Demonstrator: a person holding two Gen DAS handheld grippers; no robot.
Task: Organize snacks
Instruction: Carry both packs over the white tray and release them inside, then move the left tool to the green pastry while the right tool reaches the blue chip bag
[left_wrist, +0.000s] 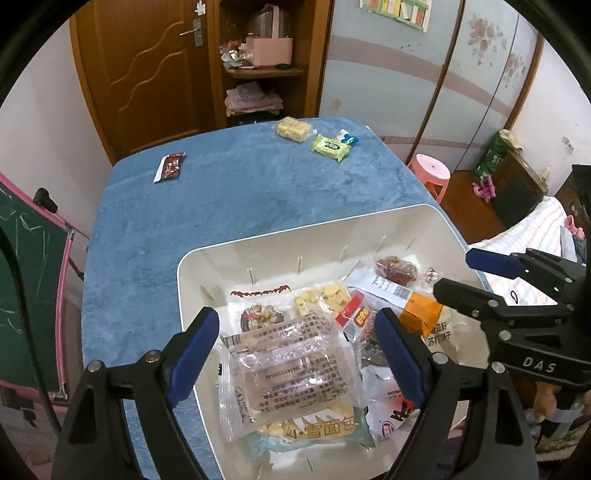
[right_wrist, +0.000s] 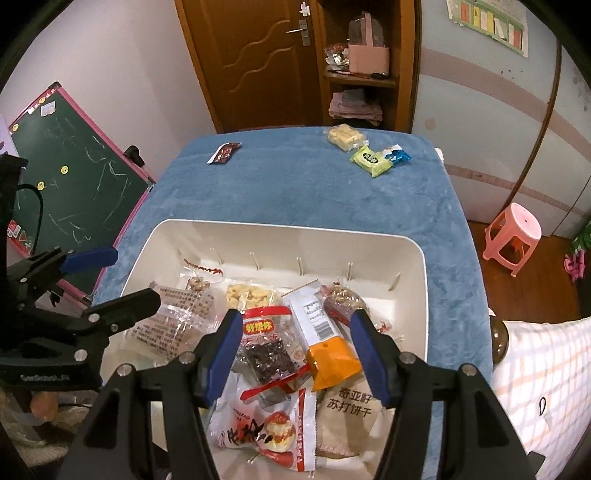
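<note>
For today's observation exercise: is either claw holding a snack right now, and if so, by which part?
Nothing is held. The left claw and right claw both hang open above the packets in the white bin, pads touching none.

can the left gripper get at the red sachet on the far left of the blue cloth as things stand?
Probably yes. The left gripper hangs open and empty over the white bin; between it and the red sachet lies only bare blue cloth. It's a long reach past the bin's far rim.

Snack packets (right_wrist: 280, 332) fill the bin (right_wrist: 288, 229); three packets (right_wrist: 369, 155) lie behind it
</note>
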